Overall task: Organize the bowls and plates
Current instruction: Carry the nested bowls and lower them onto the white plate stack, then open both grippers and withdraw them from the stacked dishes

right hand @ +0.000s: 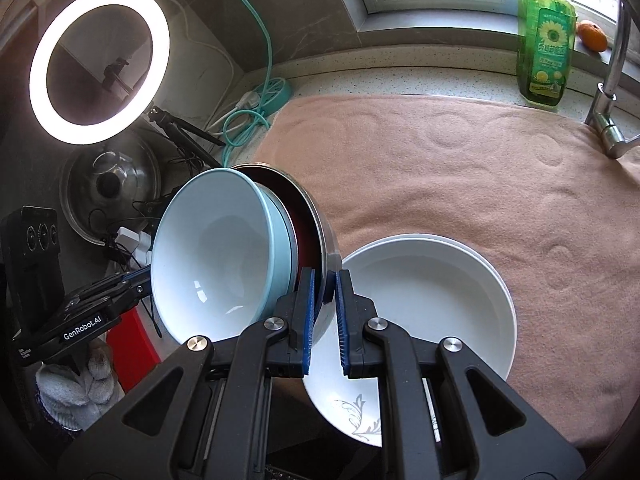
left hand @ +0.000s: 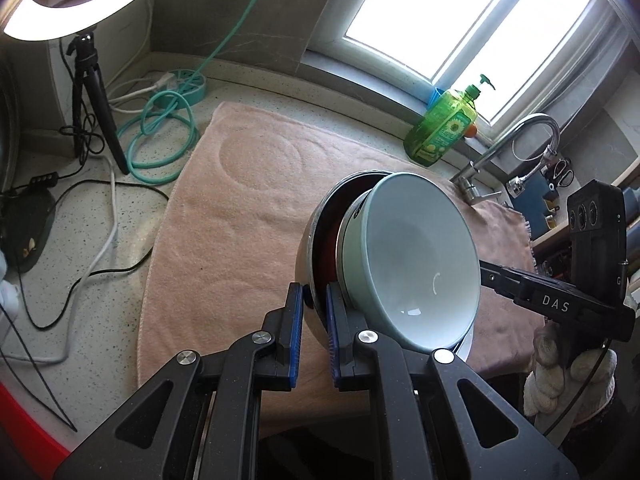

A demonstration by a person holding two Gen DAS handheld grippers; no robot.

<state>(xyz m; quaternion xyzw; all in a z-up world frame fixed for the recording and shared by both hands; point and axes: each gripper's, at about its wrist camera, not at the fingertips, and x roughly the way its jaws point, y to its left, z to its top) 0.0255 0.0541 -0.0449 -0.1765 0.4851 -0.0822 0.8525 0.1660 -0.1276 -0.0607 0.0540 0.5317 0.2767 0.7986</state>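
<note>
Left hand-held gripper (left hand: 314, 320) clenched on rim of steel bowl (left hand: 310, 236); right hand-held gripper (right hand: 324, 312) clenched on same bowl's opposite rim. Steel bowl has dark red inside, tilted on edge, lifted above pink towel (left hand: 224, 216). Light blue bowl (left hand: 420, 256) nested in it w/ another pale bowl between, opening facing sideways. White bowl stack (right hand: 432, 292) sits on towel's near edge, just beside the held bowls, under right hand-held gripper. Green soap bottle (right hand: 546, 48) at towel's far edge, by window sill; faucet (right hand: 608, 120) next to it. Ring light (right hand: 98, 64) well off towel's left side. Towel covers tabletop (left hand: 120, 208).
</note>
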